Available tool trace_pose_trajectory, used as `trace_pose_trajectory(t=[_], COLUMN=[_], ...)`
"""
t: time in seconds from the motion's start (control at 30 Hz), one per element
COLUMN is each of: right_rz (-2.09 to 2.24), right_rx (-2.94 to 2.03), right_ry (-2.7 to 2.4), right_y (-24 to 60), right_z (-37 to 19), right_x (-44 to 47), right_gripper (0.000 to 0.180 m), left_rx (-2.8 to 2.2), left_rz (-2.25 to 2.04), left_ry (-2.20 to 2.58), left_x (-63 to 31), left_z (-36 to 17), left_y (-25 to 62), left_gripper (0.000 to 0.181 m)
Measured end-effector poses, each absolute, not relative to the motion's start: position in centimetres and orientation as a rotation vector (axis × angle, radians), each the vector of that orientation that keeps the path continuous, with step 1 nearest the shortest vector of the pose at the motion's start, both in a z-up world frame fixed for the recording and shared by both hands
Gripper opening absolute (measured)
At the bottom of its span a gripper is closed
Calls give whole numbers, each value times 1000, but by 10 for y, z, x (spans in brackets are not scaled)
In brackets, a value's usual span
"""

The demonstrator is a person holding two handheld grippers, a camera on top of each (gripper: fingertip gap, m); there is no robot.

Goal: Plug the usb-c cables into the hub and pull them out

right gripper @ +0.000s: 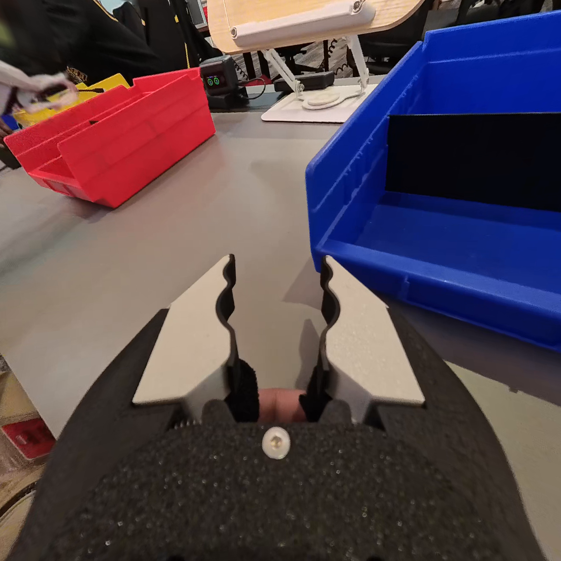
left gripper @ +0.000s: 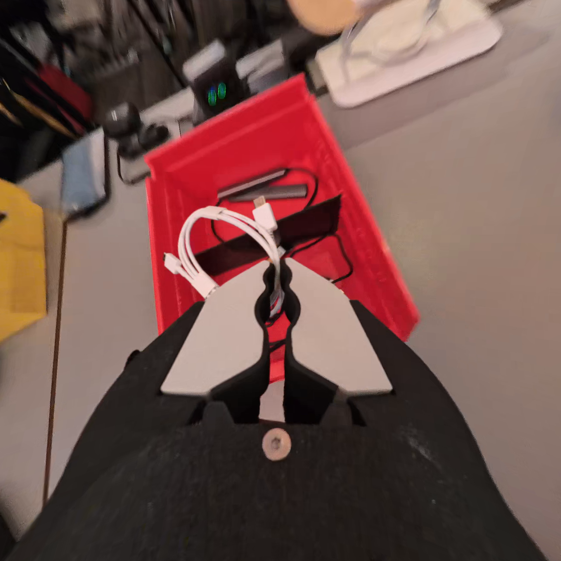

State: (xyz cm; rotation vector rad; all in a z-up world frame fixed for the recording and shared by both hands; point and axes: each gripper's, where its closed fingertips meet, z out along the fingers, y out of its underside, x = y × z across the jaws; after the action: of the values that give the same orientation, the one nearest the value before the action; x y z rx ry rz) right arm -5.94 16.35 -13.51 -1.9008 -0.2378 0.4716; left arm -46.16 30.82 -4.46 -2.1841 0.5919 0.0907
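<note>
The left gripper [left gripper: 277,264] has its jaws drawn nearly together on a coiled white cable bundle [left gripper: 224,243], the strands pinched in the scalloped slot between the pads. The loop arches up and to the left of the fingertips, one white plug [left gripper: 264,214] standing just ahead of them and another [left gripper: 171,263] hanging off to the left. Directly below and beyond the tips lies the red bin [left gripper: 358,212], with a black divider [left gripper: 288,230] across its floor. Past the divider, in the far compartment, rest two dark grey hubs [left gripper: 267,189] with thin black leads curling round them.

The right gripper [right gripper: 277,264] hangs spread wide and empty over the grey tabletop [right gripper: 182,243], with a blue bin [right gripper: 425,273] just to its right and the red bin [right gripper: 136,145] well off to its front left.

This looks like the fetching step: the cable is lifted clear of the bin while the hubs remain inside, nothing plugged yet. Next, the bundle probably needs setting down and a hub brought out; the coil will have to be loosened before any plug can be aimed at a port, and the free right gripper seems best placed to steady the hub.
</note>
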Motion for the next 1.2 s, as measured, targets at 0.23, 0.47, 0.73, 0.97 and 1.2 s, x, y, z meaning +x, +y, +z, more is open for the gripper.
trace_pose_trajectory(t=[0.23,0.47,0.73,0.97,1.2], right_rz=[478,479,478,472,474], right_rx=[-1896,-1894,-1902,-1906,-1921], right_ry=[-231,-230,-239,-245,-270], right_y=[164,163,162,161,160], right_z=[-134,-133,-135,-136,-139], right_x=[-60,-58,-59,-59,-63], right_gripper=[56,55,56,56,56], left_rx=[-1863,-1951,-2169,-2025,-2373], left_rz=[-335,-504,-668,-981,-305], left_ry=[1020,1290,1219,964,606], left_x=[-294,-201,-172,-212,-432], left_z=[-37,-138,-186,-104,-86], left_y=[211,139,118,151,281], left_gripper=[3,3,15,30,42])
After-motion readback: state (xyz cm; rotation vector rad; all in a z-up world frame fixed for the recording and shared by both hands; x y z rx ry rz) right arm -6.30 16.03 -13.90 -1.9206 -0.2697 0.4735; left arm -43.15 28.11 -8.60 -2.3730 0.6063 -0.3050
